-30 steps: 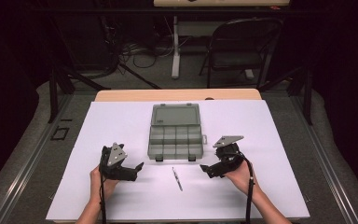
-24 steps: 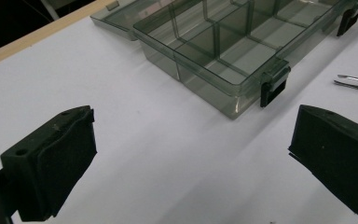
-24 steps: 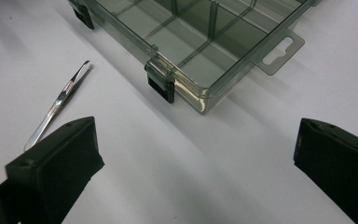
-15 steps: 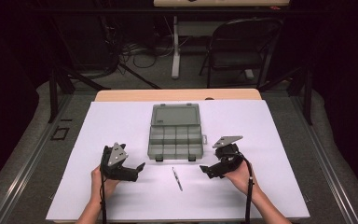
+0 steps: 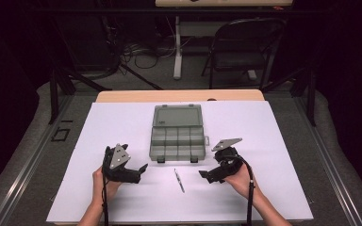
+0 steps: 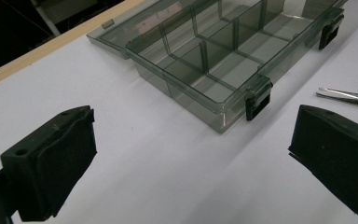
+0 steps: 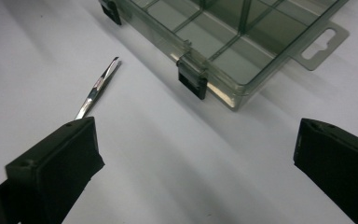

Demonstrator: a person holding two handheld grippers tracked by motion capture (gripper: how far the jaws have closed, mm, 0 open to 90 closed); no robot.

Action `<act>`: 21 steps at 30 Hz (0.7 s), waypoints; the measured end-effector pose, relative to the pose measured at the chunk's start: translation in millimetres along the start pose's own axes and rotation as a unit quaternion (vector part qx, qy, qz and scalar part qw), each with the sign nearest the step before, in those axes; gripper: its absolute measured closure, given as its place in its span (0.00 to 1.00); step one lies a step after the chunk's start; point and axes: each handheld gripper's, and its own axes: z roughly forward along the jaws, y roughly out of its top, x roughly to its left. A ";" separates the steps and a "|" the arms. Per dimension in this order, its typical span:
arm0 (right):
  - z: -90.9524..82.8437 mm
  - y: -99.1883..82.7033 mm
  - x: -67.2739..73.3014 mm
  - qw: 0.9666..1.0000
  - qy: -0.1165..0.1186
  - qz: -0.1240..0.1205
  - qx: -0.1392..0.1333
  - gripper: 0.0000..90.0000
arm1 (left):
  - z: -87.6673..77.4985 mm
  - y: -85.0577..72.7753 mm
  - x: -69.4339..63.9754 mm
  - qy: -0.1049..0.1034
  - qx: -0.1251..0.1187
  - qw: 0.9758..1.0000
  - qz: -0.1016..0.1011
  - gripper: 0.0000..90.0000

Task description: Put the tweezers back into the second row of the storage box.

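An open smoky-clear compartment box (image 5: 177, 135) lies mid-table, lid folded back, dividers bare (image 6: 223, 60) (image 7: 233, 37). Silver tweezers (image 5: 179, 180) lie on the white sheet in front of it, between the two hands (image 6: 347, 95) (image 7: 98, 86). My left gripper (image 5: 143, 168) rests at the front left, jaws wide apart with nothing between them (image 6: 191, 163). My right gripper (image 5: 201, 174) sits at the front right, open and holding nothing (image 7: 196, 163), its left jaw close beside the tweezers' handle end.
A white sheet (image 5: 122, 122) covers the table, with a wooden edge (image 5: 179, 95) at the back. Beyond stand a black folding chair (image 5: 245, 52), a table leg (image 5: 177, 47) and floor cables. Black latches (image 6: 257, 99) project from the box's front.
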 end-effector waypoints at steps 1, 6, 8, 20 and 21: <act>0.7 -0.1 1.2 1.000 0.002 -0.001 0.002 0.00 | 0.6 0.7 0.1 0.000 -0.002 1.000 0.001 0.00; 2.0 1.5 7.8 1.000 0.005 0.003 -0.004 0.00 | 2.6 2.3 -1.5 -0.005 -0.001 1.000 0.007 0.00; -2.2 6.4 11.7 1.000 0.004 0.002 0.012 0.00 | 2.2 2.6 -2.2 -0.006 -0.004 1.000 0.007 0.00; 0.5 29.5 38.9 0.999 0.000 -0.008 0.047 0.00 | -2.8 -1.5 1.0 0.003 -0.007 1.000 0.007 0.00; 5.4 29.1 41.1 1.000 0.000 -0.001 0.021 0.00 | -2.8 -1.6 1.0 0.004 -0.008 1.000 0.006 0.00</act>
